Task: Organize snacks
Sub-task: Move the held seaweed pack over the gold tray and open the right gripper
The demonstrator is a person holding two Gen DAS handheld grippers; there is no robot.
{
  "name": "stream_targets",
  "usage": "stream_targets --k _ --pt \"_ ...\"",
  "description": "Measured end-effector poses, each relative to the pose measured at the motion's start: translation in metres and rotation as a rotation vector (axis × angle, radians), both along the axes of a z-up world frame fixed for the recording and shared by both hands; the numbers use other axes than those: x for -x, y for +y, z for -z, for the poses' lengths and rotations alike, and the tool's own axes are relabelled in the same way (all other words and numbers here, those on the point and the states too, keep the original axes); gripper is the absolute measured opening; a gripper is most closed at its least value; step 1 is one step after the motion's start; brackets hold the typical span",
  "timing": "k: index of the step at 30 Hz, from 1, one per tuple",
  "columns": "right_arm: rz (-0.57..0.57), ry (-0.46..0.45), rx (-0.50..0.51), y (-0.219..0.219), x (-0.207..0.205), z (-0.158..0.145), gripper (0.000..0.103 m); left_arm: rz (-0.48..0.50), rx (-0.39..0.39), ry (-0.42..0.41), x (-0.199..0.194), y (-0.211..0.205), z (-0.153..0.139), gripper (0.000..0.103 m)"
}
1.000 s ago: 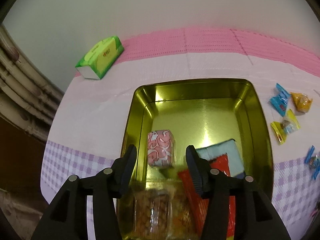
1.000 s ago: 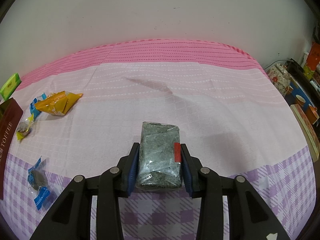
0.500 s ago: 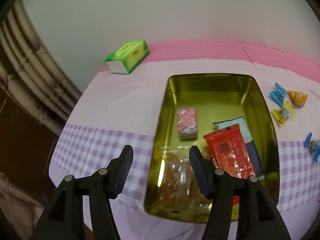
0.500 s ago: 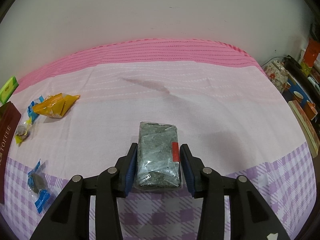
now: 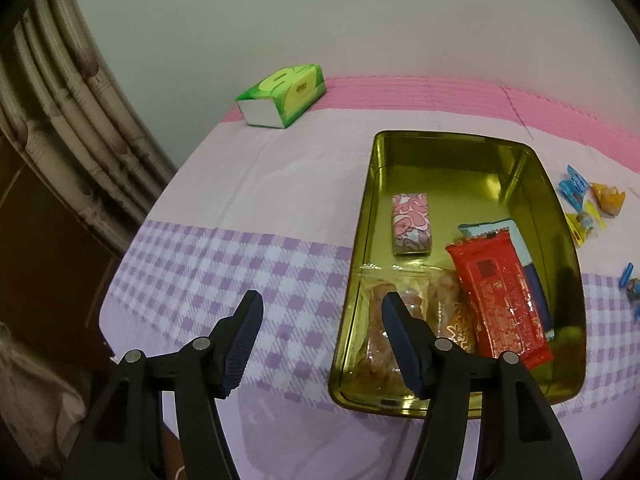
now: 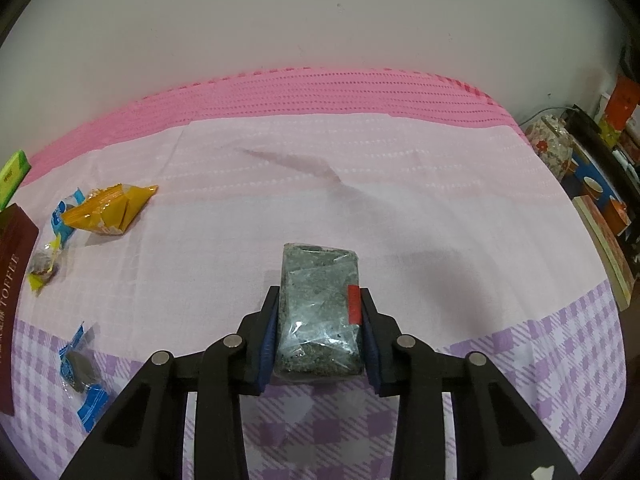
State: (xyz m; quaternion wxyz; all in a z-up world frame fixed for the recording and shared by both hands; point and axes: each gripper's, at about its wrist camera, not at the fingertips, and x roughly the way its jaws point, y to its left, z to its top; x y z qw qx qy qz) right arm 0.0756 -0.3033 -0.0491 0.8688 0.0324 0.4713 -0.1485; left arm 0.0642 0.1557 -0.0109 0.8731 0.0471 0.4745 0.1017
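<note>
A gold tin [image 5: 456,140] holds a pink packet [image 5: 412,224], a red packet [image 5: 500,300], a pale blue packet [image 5: 500,228] and a clear pack of golden snacks [image 5: 380,320]. My left gripper [image 5: 322,304] hovers over the tin's near left rim; its jaws are opening and nothing is between them. In the right wrist view, a dark grey-green packet [image 6: 320,280] lies on the pink cloth. My right gripper [image 6: 319,294] is closing on it, with both pads pressed against its sides.
A green tissue box [image 5: 284,94] sits at the back left beside a curtain [image 5: 60,120]. Loose sweets lie between the grippers: a yellow packet [image 6: 108,212], a blue-wrapped candy [image 6: 80,372], a yellow-wrapped candy [image 6: 44,264]. A maroon lid [image 6: 12,260] is at the left, a cluttered shelf [image 6: 600,200] at the right.
The left gripper pulled back and to the left, out of the tin, with its jaws spreading wider. The right gripper stayed put and tightened on the grey-green packet.
</note>
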Motion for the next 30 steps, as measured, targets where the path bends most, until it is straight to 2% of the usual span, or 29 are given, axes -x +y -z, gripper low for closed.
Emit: stream_targets --k 3,11,19,24,30 --pt "0.007 0.015 0.013 0.002 -0.002 -0.001 0.033 -0.014 -0.015 0.003 -0.001 0.004 0.002 0.063" --pt "0.017 0.036 0.016 0.009 0.000 -0.005 0.033 -0.058 0.023 0.008 -0.003 0.018 0.002 0.063" --pt "-0.002 0.007 0.001 0.019 0.000 -0.025 0.033 -0.073 0.015 -0.004 -0.002 0.022 -0.003 0.067" --pt "-0.053 -0.032 -0.038 0.042 -0.003 -0.046 0.033 -0.089 0.006 -0.013 -0.001 0.024 -0.006 0.068" --pt "-0.168 -0.073 -0.092 0.093 -0.009 -0.067 0.033 -0.149 0.030 -0.013 -0.001 0.039 -0.008 0.068"
